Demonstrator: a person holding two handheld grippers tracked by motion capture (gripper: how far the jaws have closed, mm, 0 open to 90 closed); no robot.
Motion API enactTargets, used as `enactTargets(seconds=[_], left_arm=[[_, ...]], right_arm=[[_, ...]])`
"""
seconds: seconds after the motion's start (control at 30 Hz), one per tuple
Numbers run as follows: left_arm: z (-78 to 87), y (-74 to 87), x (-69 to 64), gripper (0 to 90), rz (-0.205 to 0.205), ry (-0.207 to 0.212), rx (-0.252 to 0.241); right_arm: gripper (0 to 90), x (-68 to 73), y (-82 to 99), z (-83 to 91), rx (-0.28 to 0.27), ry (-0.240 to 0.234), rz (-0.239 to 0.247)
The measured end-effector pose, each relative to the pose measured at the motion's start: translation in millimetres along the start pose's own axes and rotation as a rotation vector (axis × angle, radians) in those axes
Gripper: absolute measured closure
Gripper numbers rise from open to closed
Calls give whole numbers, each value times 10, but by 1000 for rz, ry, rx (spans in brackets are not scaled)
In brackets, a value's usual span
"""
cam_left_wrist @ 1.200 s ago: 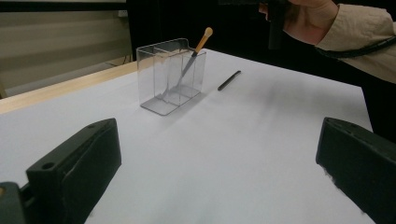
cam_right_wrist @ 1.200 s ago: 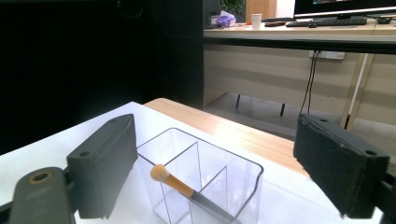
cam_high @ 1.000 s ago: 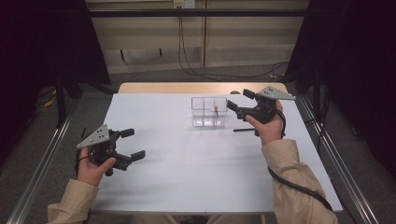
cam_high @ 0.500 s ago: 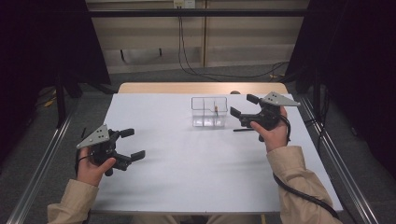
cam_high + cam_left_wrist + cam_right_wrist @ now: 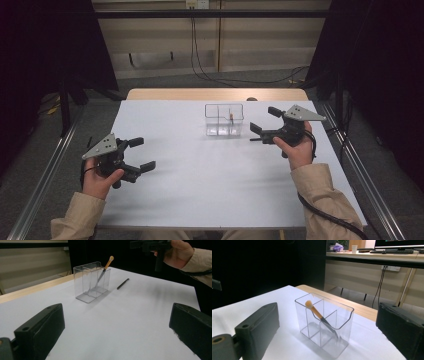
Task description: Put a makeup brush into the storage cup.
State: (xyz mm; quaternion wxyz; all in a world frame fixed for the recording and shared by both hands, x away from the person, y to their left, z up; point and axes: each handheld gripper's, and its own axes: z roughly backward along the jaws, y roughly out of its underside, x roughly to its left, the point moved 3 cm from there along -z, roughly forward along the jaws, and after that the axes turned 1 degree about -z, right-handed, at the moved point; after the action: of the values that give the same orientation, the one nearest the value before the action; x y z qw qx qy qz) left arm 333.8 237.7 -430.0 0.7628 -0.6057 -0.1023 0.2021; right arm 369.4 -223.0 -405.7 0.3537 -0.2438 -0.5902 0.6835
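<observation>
Since the earlier picture the right gripper [image 5: 264, 122] has drawn back from above the clear box [image 5: 224, 120] toward the right side of the table, and its jaws have just been opening; nothing is between them. Now they stand wide apart, empty, and point at the box from the box's 3 o'clock side, near it but not touching. In the right gripper view the two black jaws rise at the lower corners and the box stands between them, further off.

The left gripper [image 5: 141, 154] has not moved. Its jaws are also wide open and hold nothing. It is at the 8 o'clock part of the table [image 5: 210, 185], well apart from the box.

The box [image 5: 324, 322] is transparent, with dividers inside that make compartments. It stands upright on the white table, toward 12 o'clock from the table's middle. Inside it a small brush [image 5: 320, 317] leans tilted, with its orange tip [image 5: 110, 259] up above the rim and its dark end down at the bottom of the box.

A thin dark stick [image 5: 123, 283] lies flat on the table, just beside the box on the side of the right gripper.

Each gripper is held by one hand in a beige sleeve [image 5: 322, 192].
</observation>
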Motion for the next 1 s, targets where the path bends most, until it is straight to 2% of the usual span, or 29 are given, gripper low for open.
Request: enactTargets(seconds=[0.2, 0.5, 1.0], left_arm=[[1, -1, 0, 1, 0, 0, -1], [4, -8, -4, 1, -2, -1, -3], [4, -6, -3, 1, -3, -2, -2]], right_arm=[[34, 13, 80, 81, 7, -2, -11], [33, 38, 158, 220, 14, 3, 9], [33, 91, 287, 398, 26, -3, 4]])
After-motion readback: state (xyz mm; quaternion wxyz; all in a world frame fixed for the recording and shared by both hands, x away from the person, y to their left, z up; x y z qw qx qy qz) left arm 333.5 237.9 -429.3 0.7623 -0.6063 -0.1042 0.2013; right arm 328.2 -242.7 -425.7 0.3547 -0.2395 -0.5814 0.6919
